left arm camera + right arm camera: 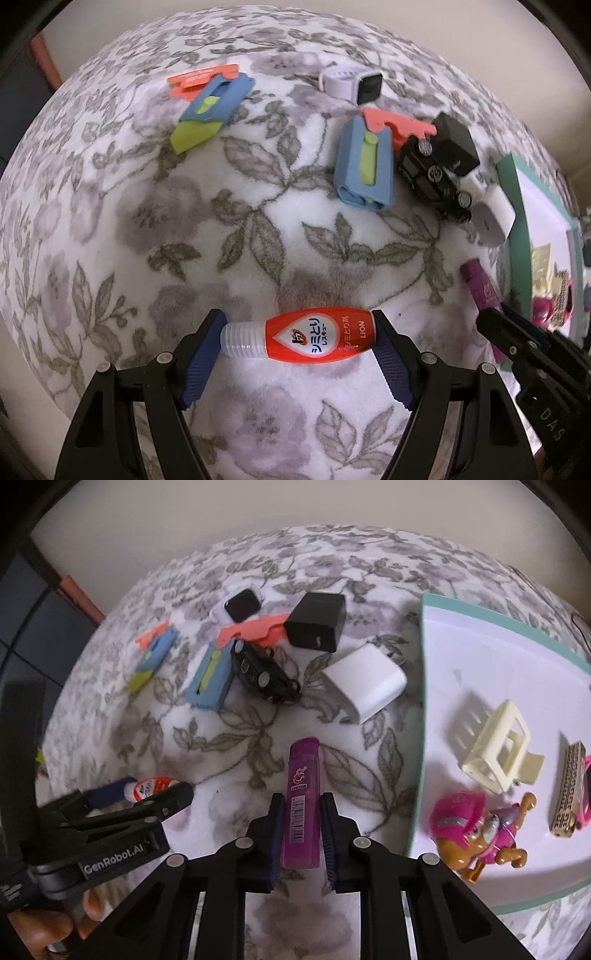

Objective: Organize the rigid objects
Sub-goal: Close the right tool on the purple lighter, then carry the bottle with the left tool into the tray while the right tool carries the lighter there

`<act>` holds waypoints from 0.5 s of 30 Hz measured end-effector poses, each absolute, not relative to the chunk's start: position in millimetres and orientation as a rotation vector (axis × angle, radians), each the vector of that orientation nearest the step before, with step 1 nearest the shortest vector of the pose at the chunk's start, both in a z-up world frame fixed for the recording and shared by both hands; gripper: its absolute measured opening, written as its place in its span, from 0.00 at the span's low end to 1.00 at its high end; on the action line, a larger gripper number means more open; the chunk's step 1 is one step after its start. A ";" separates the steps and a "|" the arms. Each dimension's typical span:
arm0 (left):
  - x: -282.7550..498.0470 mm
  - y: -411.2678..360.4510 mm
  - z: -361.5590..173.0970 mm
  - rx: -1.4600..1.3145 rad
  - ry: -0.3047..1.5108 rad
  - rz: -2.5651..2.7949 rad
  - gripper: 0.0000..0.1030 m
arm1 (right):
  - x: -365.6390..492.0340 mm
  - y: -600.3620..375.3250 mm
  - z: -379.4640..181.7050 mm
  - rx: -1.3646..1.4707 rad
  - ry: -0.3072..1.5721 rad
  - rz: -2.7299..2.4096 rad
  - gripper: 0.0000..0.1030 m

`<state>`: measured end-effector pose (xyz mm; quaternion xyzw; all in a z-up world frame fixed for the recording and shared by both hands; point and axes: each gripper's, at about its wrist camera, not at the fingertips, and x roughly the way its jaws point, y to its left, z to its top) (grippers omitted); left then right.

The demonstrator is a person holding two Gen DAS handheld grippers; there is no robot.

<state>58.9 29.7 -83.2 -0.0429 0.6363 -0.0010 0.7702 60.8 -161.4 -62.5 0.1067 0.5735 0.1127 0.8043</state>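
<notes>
A red stain-remover bottle (306, 338) with a clear cap lies crosswise on the floral blanket. My left gripper (299, 321) is shut on it, one pad on the cap and one on the base. In the right wrist view the bottle (151, 787) shows only partly, behind the left gripper (153, 786). A purple tube (301, 805) runs lengthwise between the pads of my right gripper (301, 801), which is shut on it. Its far end (480, 284) also shows at the right edge of the left wrist view.
A teal-rimmed white tray (421, 701) at the right holds a cream hair claw (495, 746), a pink toy figure (476, 830) and a gold clip (567, 790). Farther back lie a white charger (364, 681), black charger (317, 622), black toy car (262, 674), two blue-and-orange holders (212, 679) and a smartwatch (240, 603).
</notes>
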 end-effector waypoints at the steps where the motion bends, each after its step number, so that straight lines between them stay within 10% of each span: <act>1: 59.1 31.1 -80.2 -0.103 1.374 0.003 0.76 | 58.6 -163.7 -58.9 0.247 1.221 0.244 0.18; 15: 74.3 2.1 -19.5 -0.173 1.275 -0.023 0.76 | 55.7 -202.6 -26.9 0.494 1.108 0.286 0.12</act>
